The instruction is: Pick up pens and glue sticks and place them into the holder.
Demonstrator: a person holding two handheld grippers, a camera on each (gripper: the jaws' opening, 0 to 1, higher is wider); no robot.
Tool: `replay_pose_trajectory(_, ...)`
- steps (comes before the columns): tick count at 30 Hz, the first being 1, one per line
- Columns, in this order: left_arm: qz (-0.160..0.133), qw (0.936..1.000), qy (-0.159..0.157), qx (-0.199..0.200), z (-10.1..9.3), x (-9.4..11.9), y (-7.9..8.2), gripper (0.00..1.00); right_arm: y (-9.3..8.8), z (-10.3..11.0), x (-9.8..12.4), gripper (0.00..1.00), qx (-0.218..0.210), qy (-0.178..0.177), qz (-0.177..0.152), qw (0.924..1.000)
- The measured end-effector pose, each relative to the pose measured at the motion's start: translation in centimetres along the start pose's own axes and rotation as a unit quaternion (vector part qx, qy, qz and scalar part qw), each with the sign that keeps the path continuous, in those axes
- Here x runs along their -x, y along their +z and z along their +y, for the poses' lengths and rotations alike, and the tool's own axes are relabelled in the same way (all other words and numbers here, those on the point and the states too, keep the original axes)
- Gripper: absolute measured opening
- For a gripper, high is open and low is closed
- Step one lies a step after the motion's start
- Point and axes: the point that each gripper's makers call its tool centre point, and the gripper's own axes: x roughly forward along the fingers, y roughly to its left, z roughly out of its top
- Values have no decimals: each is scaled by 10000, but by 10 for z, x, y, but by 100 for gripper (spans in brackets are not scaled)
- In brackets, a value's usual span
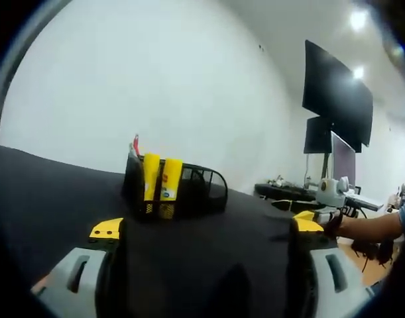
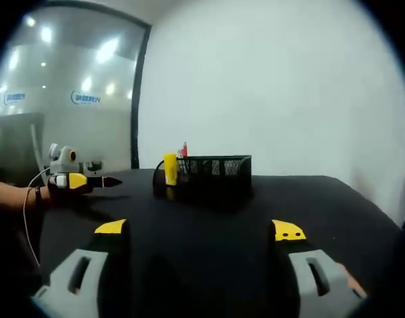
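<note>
in the left gripper view, the left gripper point(image 1: 205, 232) is rising from the bottom of the frame with its jaws spread wide and nothing between them, hovering over the black table point(image 1: 50, 192). just above it, left of the frame's centre, the black mesh holder point(image 1: 202, 189) is standing upright on the table, with two yellow glue sticks point(image 1: 161, 177) side by side in its left compartment and a red-tipped pen point(image 1: 135, 144) poking up behind them. at the right edge the right gripper point(image 1: 309, 222) is coming in, held by a person's hand point(image 1: 335, 225); whether its jaws are apart here is hard to tell.

in the right gripper view, the right gripper point(image 2: 199, 235) is sitting at the bottom with jaws spread and empty. the holder point(image 2: 212, 173) is standing at mid-frame, the glue sticks point(image 2: 170, 169) at its left end. the left gripper point(image 2: 89, 181) is showing at the left edge, near the table.
</note>
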Motion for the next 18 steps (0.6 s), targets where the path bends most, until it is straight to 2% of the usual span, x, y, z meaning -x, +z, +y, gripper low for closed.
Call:
replay_pose_trajectory(13, 184, 9997, -65, -167, -9, 1, -8, 90, 0, -3, 3, 78, -40, -51, -46, 10000)
replay_pose_trajectory(18, 138, 9998, -41, -133, -9, 2, -5, 90, 1, -5, 3, 77, -63, -50, -68, 9999)
